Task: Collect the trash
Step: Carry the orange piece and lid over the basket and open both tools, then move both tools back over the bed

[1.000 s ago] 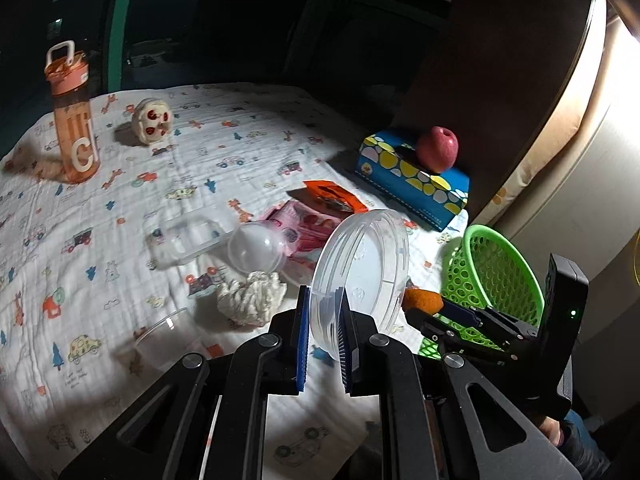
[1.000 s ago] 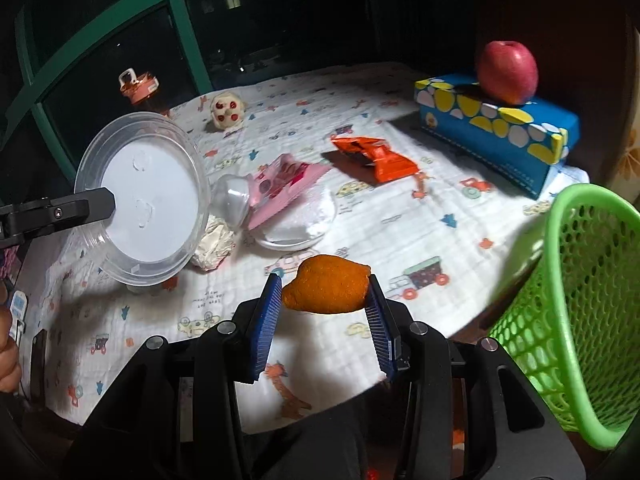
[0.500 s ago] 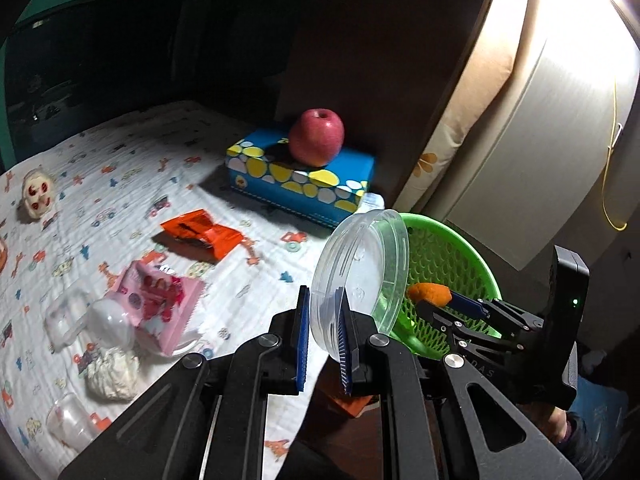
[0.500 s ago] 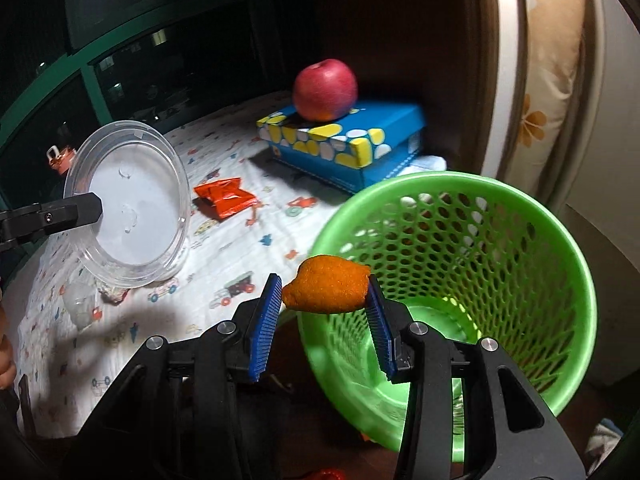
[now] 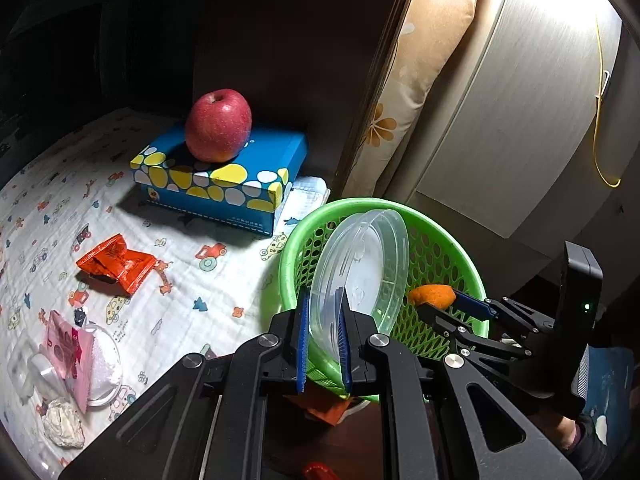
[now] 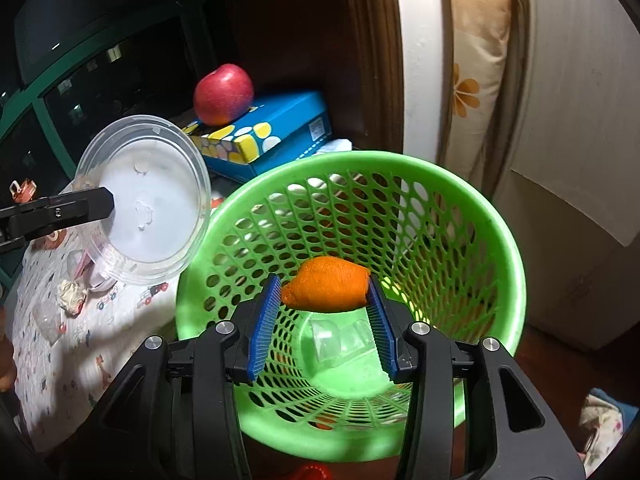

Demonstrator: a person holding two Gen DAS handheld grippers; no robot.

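Dark window (image 6: 72, 92) (green frame); floral cushion (image 5: 404, 92); pale cabinet (image 5: 520, 112)

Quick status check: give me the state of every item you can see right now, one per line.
Left claw: shut on the clear plastic lid, held on edge beside the basket.
Right claw: jaws just opening, orange peel still between the pads, over the green basket.
Green basket: upright, clear plastic trash inside.
Apple: resting on the blue box.
Red wrapper: crumpled, on the cloth.
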